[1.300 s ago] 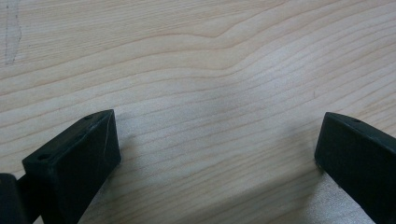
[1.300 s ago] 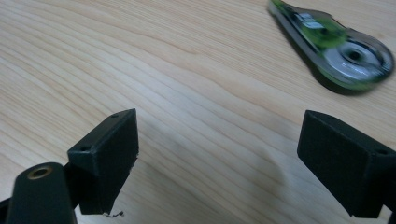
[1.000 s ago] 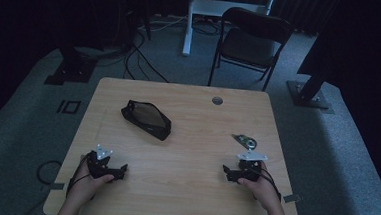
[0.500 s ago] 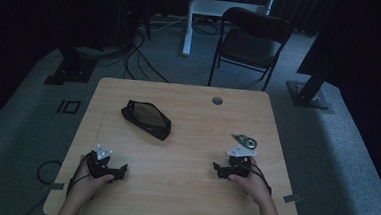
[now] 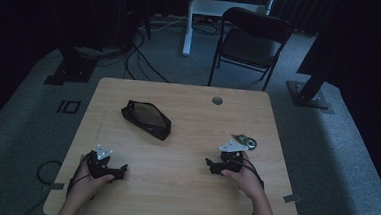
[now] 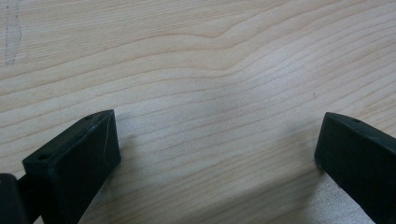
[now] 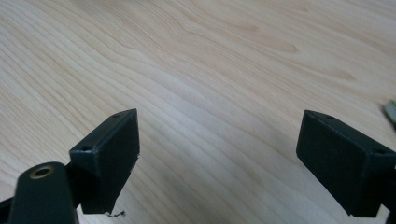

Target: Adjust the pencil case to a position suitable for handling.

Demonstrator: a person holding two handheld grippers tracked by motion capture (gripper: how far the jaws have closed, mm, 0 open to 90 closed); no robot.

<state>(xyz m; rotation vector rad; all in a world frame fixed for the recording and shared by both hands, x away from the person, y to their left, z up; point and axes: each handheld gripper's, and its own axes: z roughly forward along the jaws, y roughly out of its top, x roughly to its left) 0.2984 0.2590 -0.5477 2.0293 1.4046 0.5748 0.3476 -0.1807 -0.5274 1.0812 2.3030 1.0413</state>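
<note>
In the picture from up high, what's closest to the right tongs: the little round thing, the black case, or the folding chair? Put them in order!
From the right tongs, in the high view:
1. The small round thing, just beyond them near the table's right edge; too small to name.
2. The black case, across the table to the left.
3. The folding chair, on the floor past the table's far side.

Wooden table (image 5: 183, 187), light grain, dim room. Black pouch (image 5: 146, 119) lies left of centre, angled. Round grommet (image 5: 217, 100) near far edge, right of centre. Small round tape roll (image 5: 246, 141) on right side, detail too dark to tell. Black folding chair (image 5: 252, 41) on grey carpet beyond far edge. White post (image 5: 188, 22) left of chair. Cables (image 5: 136, 59) trail on floor, far left.
</note>
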